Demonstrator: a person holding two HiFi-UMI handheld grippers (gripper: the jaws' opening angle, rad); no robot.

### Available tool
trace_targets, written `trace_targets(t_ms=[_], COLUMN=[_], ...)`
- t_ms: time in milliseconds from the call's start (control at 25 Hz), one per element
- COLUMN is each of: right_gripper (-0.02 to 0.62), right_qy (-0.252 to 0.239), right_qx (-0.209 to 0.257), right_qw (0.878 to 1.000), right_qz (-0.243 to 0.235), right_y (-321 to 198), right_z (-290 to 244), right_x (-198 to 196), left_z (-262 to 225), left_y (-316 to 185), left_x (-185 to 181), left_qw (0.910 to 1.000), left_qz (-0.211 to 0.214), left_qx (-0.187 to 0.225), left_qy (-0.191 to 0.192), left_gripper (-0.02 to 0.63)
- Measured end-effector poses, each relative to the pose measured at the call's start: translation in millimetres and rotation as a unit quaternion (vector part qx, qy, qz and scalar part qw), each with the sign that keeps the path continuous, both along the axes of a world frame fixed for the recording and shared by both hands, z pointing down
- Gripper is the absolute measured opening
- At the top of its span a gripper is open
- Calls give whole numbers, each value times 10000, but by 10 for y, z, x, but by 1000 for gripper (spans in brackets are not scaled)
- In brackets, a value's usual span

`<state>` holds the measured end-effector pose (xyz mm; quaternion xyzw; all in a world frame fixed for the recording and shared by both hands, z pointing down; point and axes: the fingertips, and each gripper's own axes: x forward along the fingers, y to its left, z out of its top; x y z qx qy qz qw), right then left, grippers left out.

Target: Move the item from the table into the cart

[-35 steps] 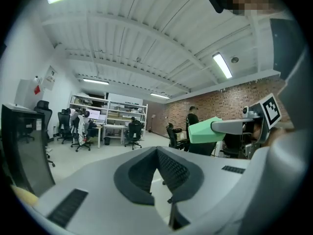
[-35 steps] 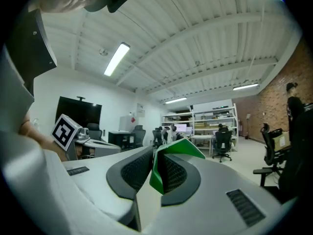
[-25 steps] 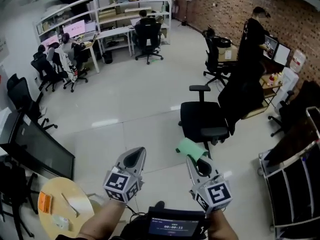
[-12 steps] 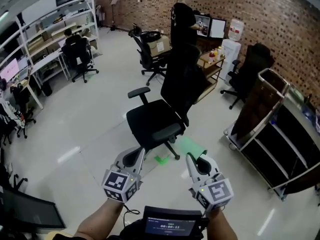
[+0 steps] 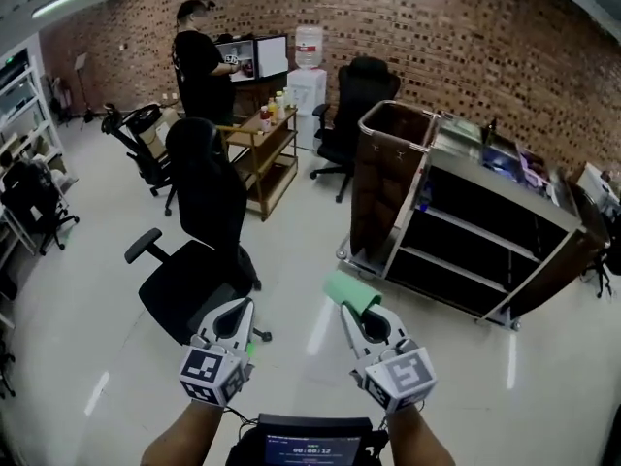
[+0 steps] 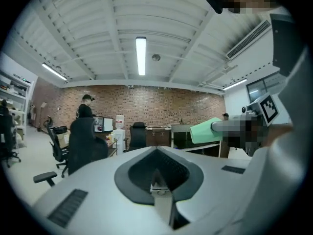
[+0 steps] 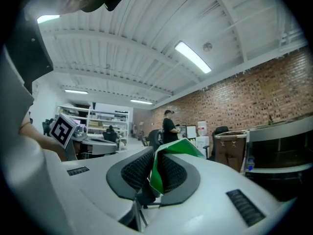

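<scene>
A folded green item (image 5: 349, 294) sticks out of my right gripper (image 5: 352, 313), whose jaws are shut on it; in the right gripper view the green item (image 7: 157, 176) is pinched between the dark pads of the right gripper (image 7: 155, 177). My left gripper (image 5: 236, 311) is held beside it, jaws closed with nothing in them, as the left gripper view confirms for the left gripper (image 6: 157, 179). The cart (image 5: 485, 250), black shelves with a brown bag (image 5: 383, 178) at its left end, stands ahead to the right. From the left gripper view the green item (image 6: 206, 130) shows at the right.
A black office chair (image 5: 189, 275) stands just ahead on the left. Farther back are a wooden trolley (image 5: 264, 153) with bottles, a standing person (image 5: 201, 66), a water dispenser (image 5: 309, 71) and another chair (image 5: 351, 105) along the brick wall.
The view has swung right across the room, from the desks and round table past the office chair to the cart. Both grippers kept their pose; the green item stayed in the right one.
</scene>
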<state>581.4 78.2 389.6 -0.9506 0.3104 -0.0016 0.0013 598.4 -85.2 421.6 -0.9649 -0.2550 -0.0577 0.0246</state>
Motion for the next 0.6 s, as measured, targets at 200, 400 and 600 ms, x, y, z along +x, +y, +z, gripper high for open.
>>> trace_targets(t_ms=[200, 400, 600], right_gripper=[28, 28, 28], right_qy=[-122, -85, -82], right_qx=[-131, -224, -184], right_qw=[9971, 9887, 9759], right_qz=[741, 1483, 2171], right_y=[1225, 2089, 2698], right_z=[70, 90, 24], right_x=[845, 1721, 2488], left_z=[-33, -92, -195], left_y=[1266, 2283, 2952], left_x=[1098, 2191, 3175], left_qw=[9970, 9887, 9773], left_qz=[770, 1494, 2112], left_qx=[0, -61, -95], left_qy=[-53, 128, 149], left_gripper=[3, 3, 3])
